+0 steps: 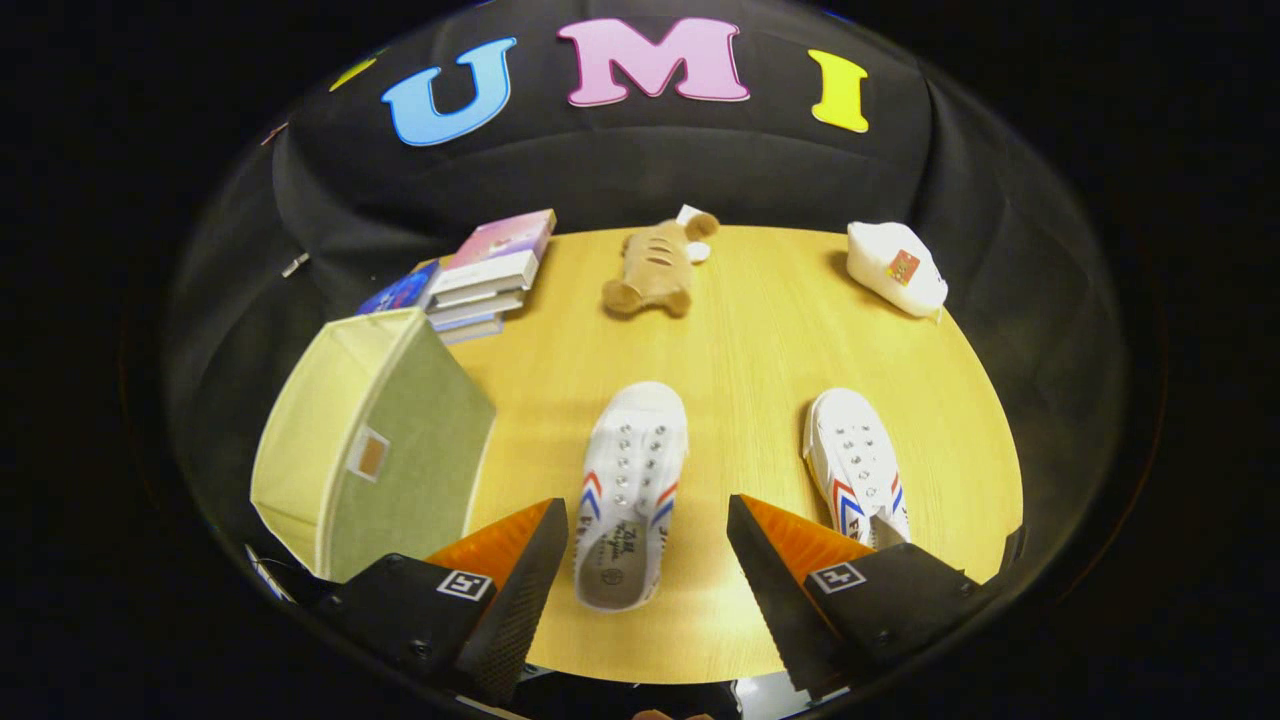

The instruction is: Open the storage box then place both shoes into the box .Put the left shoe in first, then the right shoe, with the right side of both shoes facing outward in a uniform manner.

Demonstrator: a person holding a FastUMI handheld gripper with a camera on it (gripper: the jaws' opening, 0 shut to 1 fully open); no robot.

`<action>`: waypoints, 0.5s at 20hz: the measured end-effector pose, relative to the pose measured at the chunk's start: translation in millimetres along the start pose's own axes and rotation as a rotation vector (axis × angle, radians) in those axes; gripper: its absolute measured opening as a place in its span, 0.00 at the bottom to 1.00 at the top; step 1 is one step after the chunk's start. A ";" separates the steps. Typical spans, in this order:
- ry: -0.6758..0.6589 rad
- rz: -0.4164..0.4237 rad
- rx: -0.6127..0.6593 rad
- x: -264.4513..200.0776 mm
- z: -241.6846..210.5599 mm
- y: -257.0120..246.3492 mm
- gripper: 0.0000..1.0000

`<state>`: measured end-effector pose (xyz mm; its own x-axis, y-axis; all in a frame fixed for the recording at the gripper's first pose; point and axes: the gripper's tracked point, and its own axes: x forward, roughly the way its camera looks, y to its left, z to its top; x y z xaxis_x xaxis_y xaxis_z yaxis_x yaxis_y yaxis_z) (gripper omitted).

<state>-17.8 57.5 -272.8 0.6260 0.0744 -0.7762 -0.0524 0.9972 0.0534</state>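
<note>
My gripper [645, 590] hangs open above the near part of the wooden table [760, 340]. Between the fingers lies a white canvas shoe [628, 490] with red and blue side stripes, toe pointing away from me; the fingers stand apart from it. A second matching white shoe [857, 465] lies to its right, just beyond the right finger [775, 570]. To the left of the left finger [520, 590] stands a pale green fabric storage box [375, 440] with a small label on its side; its lid looks shut.
A stack of books [480, 280] sits behind the box. A tan plush toy [655, 270] lies at the table's far middle, and a white pouch [895, 268] lies at the far right. The table's near edge runs right below the fingers.
</note>
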 end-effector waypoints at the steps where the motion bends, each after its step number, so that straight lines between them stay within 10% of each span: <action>1: 0.025 -0.011 -0.012 7.6 -10.2 -5.3 0.99; 10: 0.150 -0.013 -0.039 83.6 -44.3 -12.5 0.97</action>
<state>0.7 51.0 -366.2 0.5039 0.0564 -0.8619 -0.0770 0.9968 0.0203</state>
